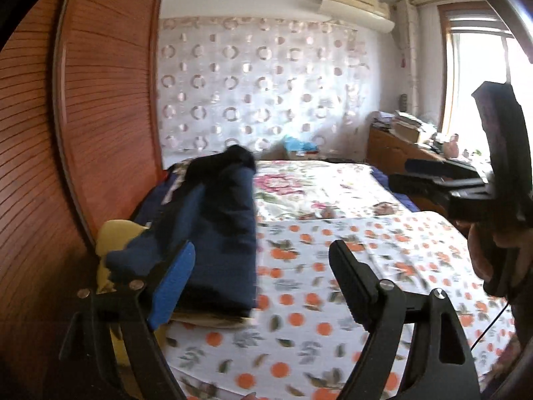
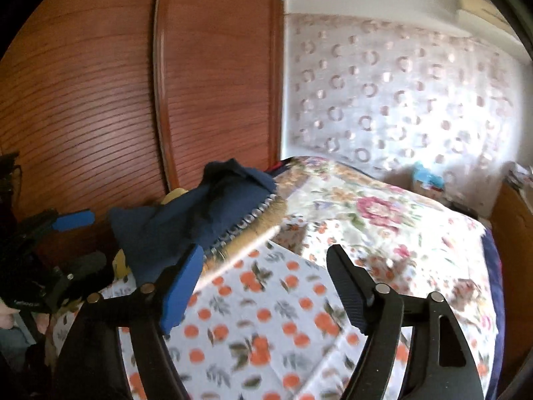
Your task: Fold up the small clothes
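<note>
Two views show the same bed. Seen from the left wrist, the left hand-held gripper (image 1: pixel 263 276) stands spread with nothing between its fingers; folded navy clothes (image 1: pixel 216 233) lie at centre left on the orange-print bed sheet (image 1: pixel 333 300). Seen from the right wrist, the right hand-held gripper (image 2: pixel 266 283) is likewise spread and empty, the navy clothes (image 2: pixel 200 213) left of centre near the wooden wardrobe (image 2: pixel 100 100).

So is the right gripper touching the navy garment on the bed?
Apart. In the right wrist view the right gripper stands open over the orange-print sheet; nothing is between its fingers, and the navy garment lies beyond its blue pad.
</note>
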{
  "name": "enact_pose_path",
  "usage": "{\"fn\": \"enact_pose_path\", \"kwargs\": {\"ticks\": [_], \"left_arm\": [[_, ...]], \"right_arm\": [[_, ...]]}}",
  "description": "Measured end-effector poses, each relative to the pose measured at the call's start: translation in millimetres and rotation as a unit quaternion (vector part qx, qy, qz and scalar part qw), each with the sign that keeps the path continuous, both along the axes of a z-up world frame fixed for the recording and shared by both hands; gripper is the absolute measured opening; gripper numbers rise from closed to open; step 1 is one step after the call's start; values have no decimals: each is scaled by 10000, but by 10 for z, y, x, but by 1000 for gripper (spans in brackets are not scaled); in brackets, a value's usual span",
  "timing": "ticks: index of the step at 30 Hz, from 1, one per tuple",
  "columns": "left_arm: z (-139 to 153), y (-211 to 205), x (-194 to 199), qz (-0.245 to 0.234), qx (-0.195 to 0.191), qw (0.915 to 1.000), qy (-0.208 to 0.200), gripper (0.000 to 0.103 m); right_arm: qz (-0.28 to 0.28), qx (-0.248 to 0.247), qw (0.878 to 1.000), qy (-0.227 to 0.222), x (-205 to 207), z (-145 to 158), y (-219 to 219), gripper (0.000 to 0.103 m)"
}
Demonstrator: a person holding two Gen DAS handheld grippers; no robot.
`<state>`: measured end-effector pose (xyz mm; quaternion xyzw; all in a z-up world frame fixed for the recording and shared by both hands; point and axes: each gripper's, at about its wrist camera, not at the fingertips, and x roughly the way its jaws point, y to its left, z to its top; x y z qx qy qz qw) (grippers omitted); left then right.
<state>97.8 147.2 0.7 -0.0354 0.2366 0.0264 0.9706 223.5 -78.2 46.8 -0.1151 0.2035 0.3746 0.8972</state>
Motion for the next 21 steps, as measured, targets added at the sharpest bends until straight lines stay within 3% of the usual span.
{"fn": "enact_pose_path", "kwargs": {"ticks": [7, 11, 21], "left_arm": [[155, -417, -96, -302, -129, 9994, -123, 83], [291, -694, -169, -433, -8, 9988, -227, 83], [574, -1071, -347, -631, -37, 9972, -392, 83]], "right_arm": [[-889, 288, 9955, -154, -684, 38, -522, 80], [-1359, 507, 9890, -283, -1007, 141, -773, 80], [-1847, 931, 9771, -496, -1795, 374, -1020, 80]]}}
